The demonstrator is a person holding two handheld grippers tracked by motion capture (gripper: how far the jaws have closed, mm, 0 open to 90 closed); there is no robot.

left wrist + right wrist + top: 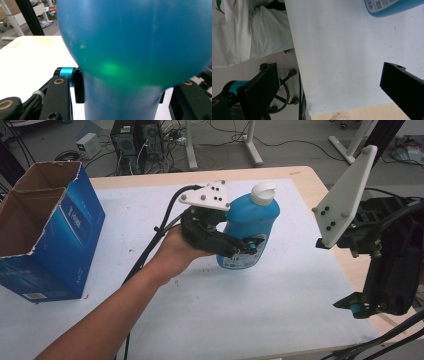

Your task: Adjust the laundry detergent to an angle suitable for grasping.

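A blue plastic bottle with a white cap stands upright at the middle of the table, pinched across its lower body by the left tongs, which reach in from its left; in the left gripper view its rounded, glossy shoulder bulges over the narrower waist between the black jaws. The right tongs hang spread and empty over the table's near right edge. A white sheet covers the pale wooden top. An open blue cardboard box stands at the left. Beyond the far edge, what seem to be computer towers and cables sit on a grey floor.
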